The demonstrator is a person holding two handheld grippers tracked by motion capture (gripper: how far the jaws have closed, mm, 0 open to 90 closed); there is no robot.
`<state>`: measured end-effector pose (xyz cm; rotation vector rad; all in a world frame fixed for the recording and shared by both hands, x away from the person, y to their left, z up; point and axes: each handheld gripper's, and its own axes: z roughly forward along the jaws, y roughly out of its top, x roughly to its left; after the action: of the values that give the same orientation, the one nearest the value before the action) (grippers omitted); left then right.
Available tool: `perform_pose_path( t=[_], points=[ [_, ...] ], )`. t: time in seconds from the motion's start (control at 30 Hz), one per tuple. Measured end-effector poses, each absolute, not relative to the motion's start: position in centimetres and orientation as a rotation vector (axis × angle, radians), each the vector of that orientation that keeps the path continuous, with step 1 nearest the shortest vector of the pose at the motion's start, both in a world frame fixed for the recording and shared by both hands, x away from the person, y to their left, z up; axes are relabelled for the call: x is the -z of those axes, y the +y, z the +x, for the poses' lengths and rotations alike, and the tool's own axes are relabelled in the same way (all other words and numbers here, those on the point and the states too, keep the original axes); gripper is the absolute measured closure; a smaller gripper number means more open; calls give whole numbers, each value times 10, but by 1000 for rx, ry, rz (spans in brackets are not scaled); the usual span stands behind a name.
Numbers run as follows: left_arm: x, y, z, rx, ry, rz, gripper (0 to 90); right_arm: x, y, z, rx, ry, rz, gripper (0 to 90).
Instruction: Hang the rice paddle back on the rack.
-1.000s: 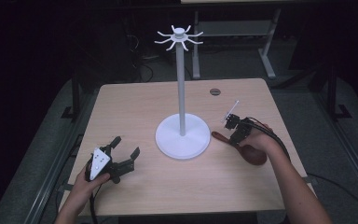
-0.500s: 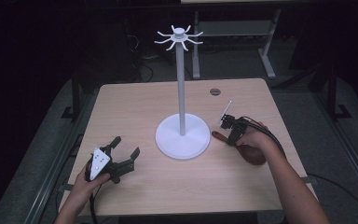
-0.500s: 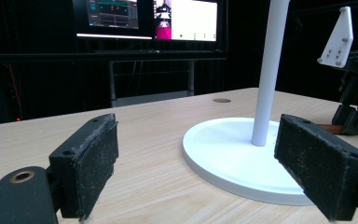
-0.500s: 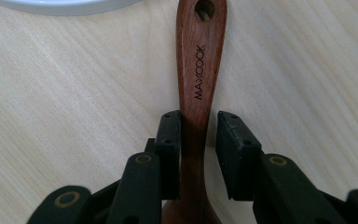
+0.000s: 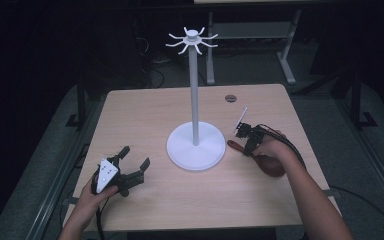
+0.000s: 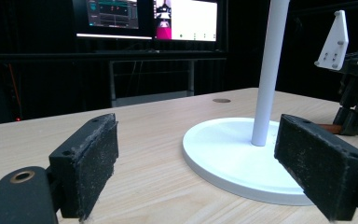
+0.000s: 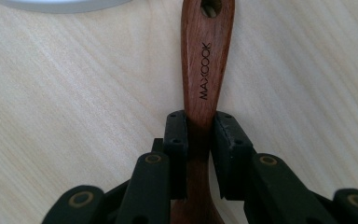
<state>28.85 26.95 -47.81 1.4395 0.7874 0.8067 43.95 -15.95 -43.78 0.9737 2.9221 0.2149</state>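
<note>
A white stand (image 5: pixel 195 145) with a round base, a tall pole and hooks on top (image 5: pixel 192 40) rises at the table's middle. Right of its base lies a dark wooden spoon (image 5: pixel 260 159), handle toward the base. My right gripper (image 5: pixel 246 146) is shut on the spoon's handle (image 7: pixel 203 84), which bears the mark MAXCOOK and a hole near its end; the jaws press both sides. My left gripper (image 5: pixel 132 161) rests open near the front left of the table, nothing between its pads (image 6: pixel 93 163). The stand's base (image 6: pixel 233 154) lies ahead of it.
The wooden table (image 5: pixel 145 115) has a small round grommet (image 5: pixel 230 98) at the back right. Metal frames and cables stand on the dark floor behind. Monitors (image 6: pixel 154 18) glow in the background of the left gripper view.
The right hand and its gripper have shifted slightly at the spoon's handle. The left gripper has stayed put.
</note>
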Motion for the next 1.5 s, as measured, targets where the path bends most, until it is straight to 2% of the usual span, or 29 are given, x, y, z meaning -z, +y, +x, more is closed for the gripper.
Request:
perform_pose_path(
  t=[0.5, 1.0, 1.5],
  points=[
    [478, 270, 289, -806, 787, 1439, 130, 423, -185, 434, -489, 2832, 1031, 761],
    [478, 270, 289, -808, 787, 1440, 130, 384, -220, 398, -966, 2576, 1075, 764],
    [478, 270, 289, -806, 788, 1439, 130, 375, -233, 379, -1280, 2387, 1012, 766]
  ],
)
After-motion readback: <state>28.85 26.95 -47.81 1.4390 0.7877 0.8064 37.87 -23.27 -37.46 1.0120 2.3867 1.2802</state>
